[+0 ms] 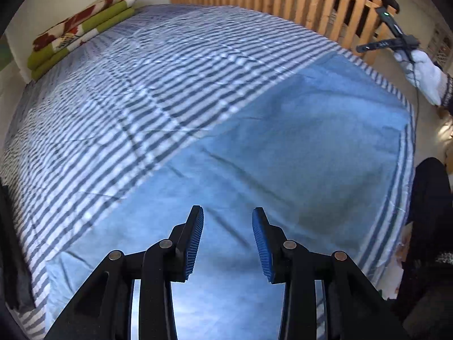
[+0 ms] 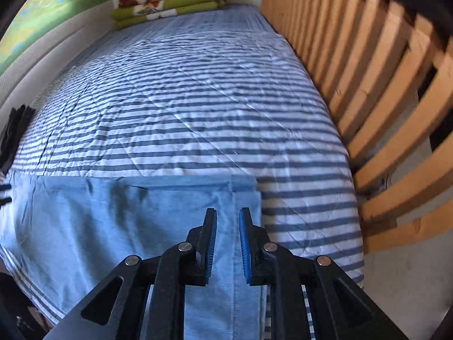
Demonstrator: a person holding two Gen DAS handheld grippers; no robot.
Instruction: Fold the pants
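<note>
- While the blue pants (image 2: 136, 226) lie flat on the striped bed (image 2: 198, 113), the left gripper (image 1: 228, 240) hangs above them, spread and empty.
- Right gripper (image 2: 228, 243), fingers narrowly apart, holds nothing over the pants' edge.
- Folded blankets (image 2: 167, 0) sit at the bed's far end, wooden slats (image 2: 368, 70) alongside.

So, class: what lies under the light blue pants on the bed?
A blue-and-white striped bedcover lies under the light blue pants, showing beyond their edges. Whatever is beneath the pants' middle is covered.
</note>
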